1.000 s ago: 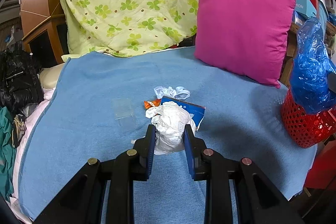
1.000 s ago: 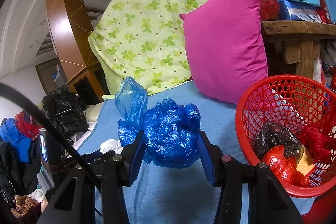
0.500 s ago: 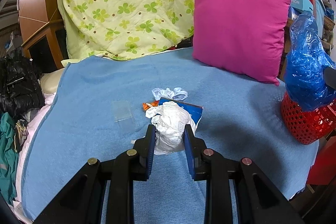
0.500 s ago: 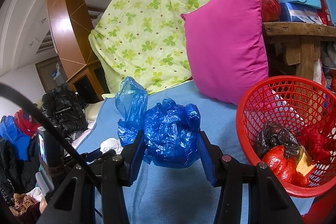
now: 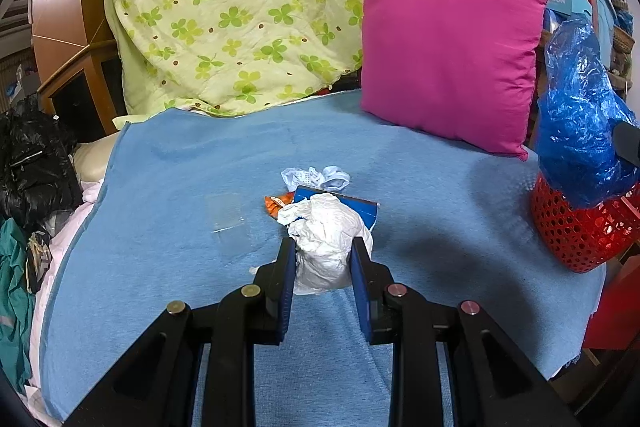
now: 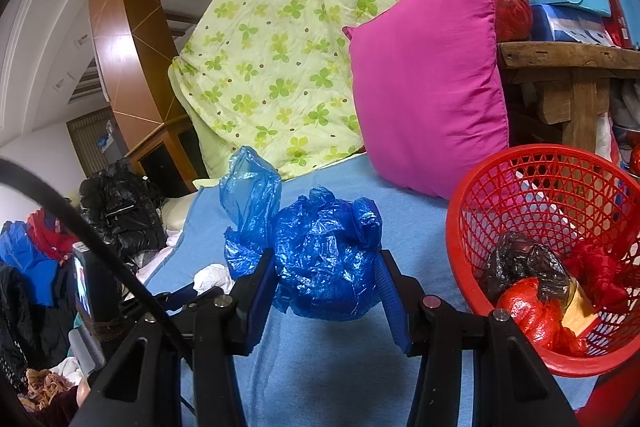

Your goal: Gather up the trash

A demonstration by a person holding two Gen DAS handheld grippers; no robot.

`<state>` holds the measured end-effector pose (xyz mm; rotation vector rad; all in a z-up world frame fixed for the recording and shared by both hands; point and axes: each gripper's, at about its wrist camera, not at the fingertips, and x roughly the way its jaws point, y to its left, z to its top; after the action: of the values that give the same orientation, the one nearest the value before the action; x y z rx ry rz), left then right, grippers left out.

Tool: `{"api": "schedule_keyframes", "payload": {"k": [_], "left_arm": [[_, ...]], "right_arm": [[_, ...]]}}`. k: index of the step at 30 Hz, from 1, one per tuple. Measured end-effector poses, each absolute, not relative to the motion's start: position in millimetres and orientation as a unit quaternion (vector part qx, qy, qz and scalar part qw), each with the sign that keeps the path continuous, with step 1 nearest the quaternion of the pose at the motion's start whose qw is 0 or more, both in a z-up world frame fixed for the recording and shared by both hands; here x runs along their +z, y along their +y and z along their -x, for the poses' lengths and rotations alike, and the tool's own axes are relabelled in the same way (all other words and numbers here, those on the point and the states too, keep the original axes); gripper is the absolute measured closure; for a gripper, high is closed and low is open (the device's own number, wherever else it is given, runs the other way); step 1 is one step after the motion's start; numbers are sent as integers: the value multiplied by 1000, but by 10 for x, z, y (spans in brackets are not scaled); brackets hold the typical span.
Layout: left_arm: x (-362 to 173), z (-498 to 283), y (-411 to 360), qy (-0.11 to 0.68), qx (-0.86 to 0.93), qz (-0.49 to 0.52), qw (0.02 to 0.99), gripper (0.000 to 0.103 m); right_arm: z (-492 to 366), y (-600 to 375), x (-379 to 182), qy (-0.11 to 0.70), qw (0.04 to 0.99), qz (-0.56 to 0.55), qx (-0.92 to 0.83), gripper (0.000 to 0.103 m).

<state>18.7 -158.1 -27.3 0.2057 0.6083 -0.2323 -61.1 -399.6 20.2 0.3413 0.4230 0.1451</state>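
So, my right gripper (image 6: 326, 277) pinches blue bag (image 6: 320, 259) beside red basket (image 6: 520, 163), some trash inside. Left gripper (image 5: 322, 259) squeezes white wad (image 5: 324, 247). Wrappers (image 5: 316, 179) left on blanket (image 5: 180, 187).

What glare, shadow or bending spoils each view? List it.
Left wrist view: a dark shadow lies on the blue blanket right of the white bag; black fisheye corners. Right wrist view: glare on the brown wooden column; its edge bows; the blue bag glints.
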Motion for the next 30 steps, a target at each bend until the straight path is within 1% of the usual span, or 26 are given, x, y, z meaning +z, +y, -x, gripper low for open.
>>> {"api": "schedule_keyframes", "payload": {"k": [30], "left_arm": [[-257, -157, -1635, 291, -130, -94, 943, 75]], "right_arm": [[693, -4031, 230, 201, 963, -169, 65, 51]]}}
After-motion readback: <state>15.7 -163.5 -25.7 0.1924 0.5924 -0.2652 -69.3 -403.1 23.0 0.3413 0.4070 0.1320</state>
